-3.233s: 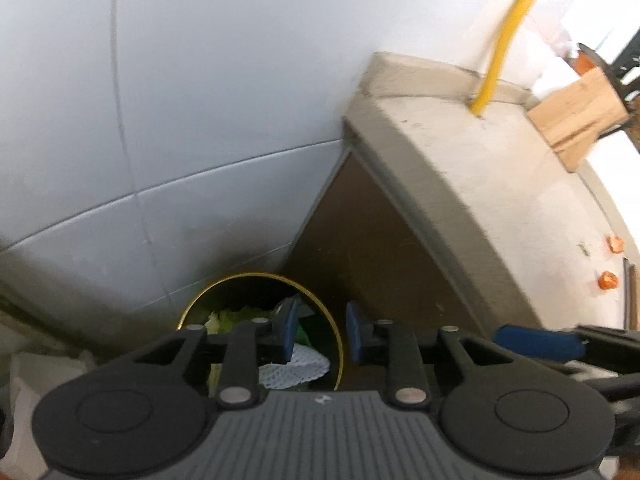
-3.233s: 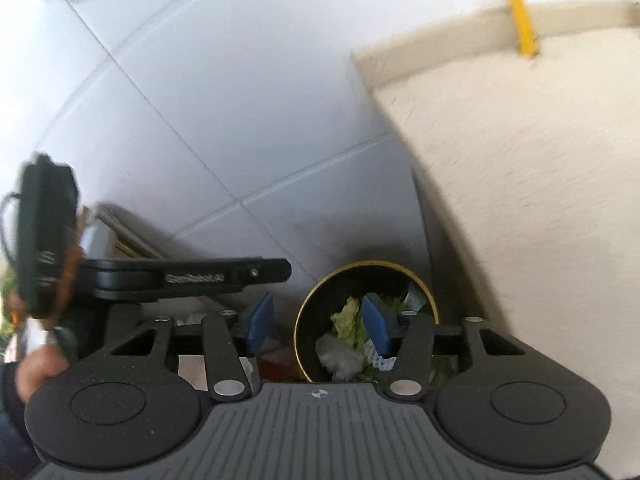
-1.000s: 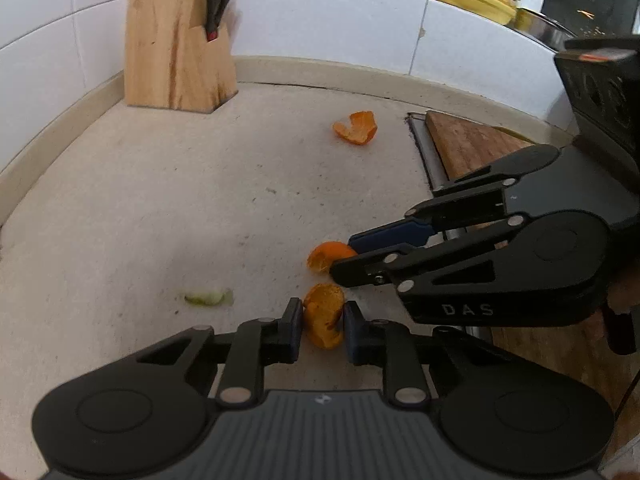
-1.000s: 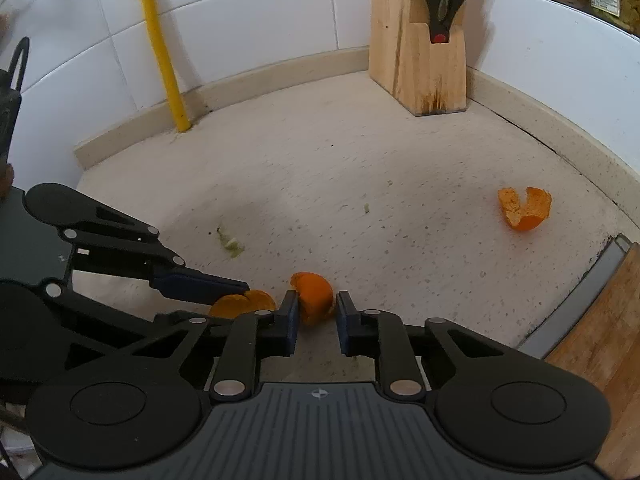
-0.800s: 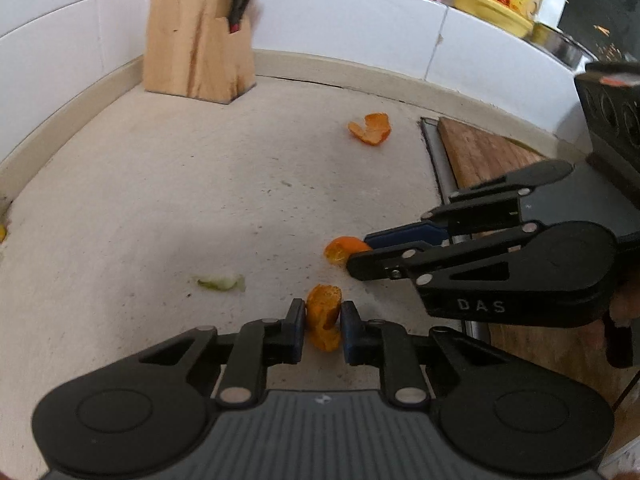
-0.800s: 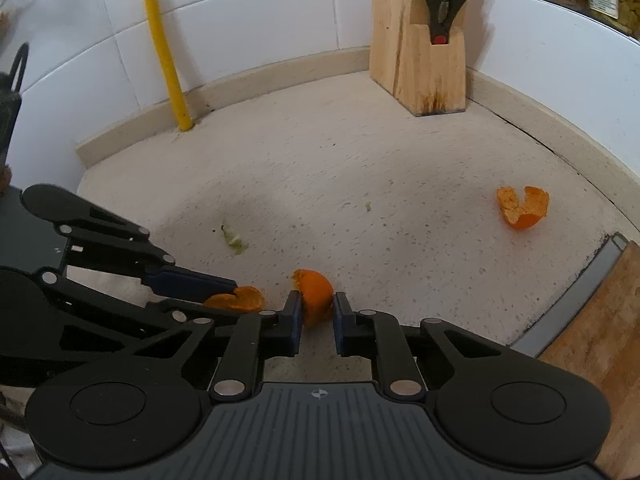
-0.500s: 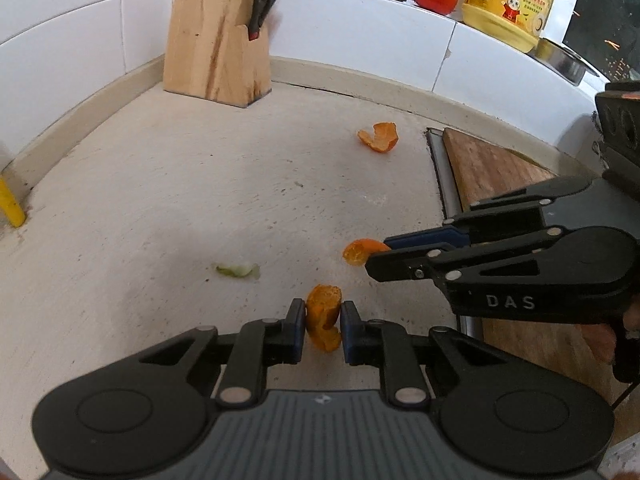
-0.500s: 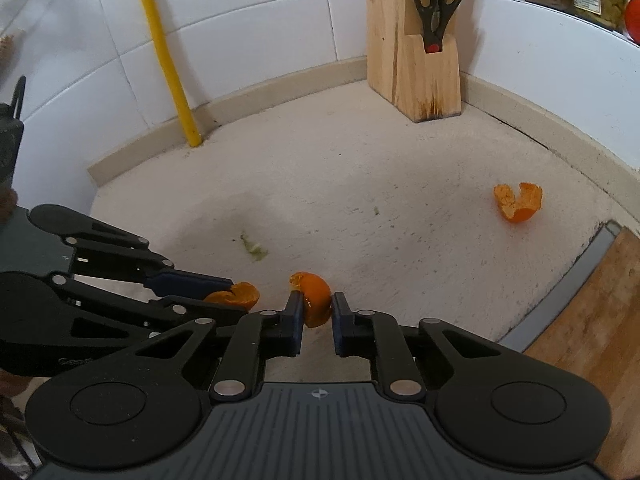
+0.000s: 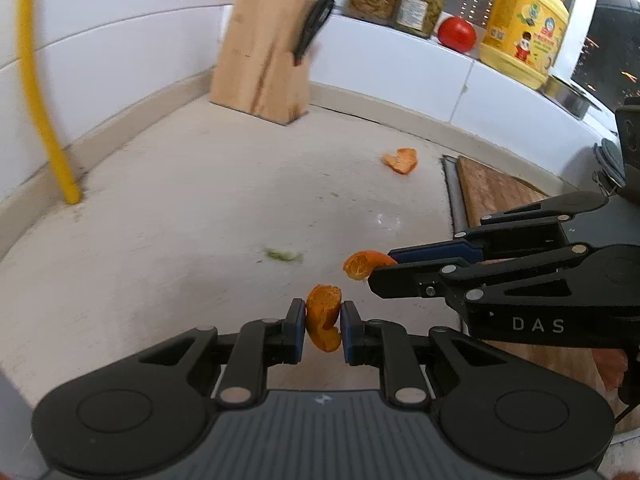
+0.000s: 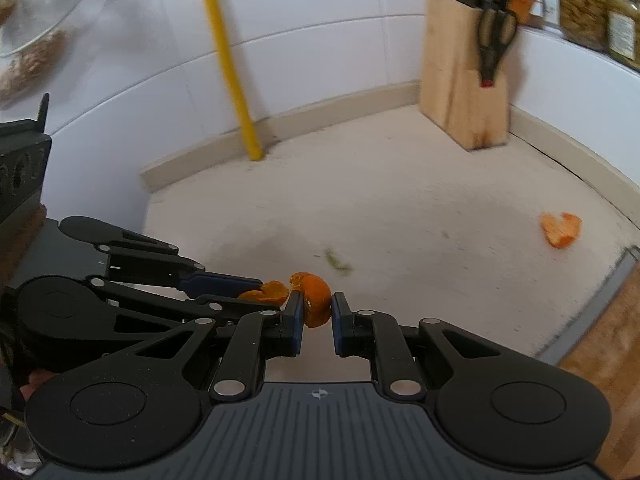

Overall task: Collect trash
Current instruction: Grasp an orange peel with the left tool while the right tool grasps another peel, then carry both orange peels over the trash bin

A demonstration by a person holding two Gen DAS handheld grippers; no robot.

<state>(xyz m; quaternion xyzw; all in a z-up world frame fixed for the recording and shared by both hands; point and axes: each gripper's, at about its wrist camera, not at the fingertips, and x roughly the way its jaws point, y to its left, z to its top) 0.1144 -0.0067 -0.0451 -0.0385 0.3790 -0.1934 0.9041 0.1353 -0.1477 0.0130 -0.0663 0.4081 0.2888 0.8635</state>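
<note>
Evidently one piece of orange peel [image 9: 323, 322] is pinched by the left gripper [image 9: 322, 330] and another peel piece [image 10: 314, 299] by the right gripper [image 10: 314, 322], presumably for carrying to a bin, which is not seen. A third peel [image 9: 400, 161] lies nearer the knife block [image 9: 266, 56]; a blurred green scrap [image 9: 284, 255] is hard to identify

The letters "DAS" are printed in white on the side of the right tool [image 9: 370, 276], seen from the left wrist view. The yellow bottle [image 9: 524, 26] has a picture label, and the jars [image 9: 420, 10] have labels too, but those words are too small to read.
</note>
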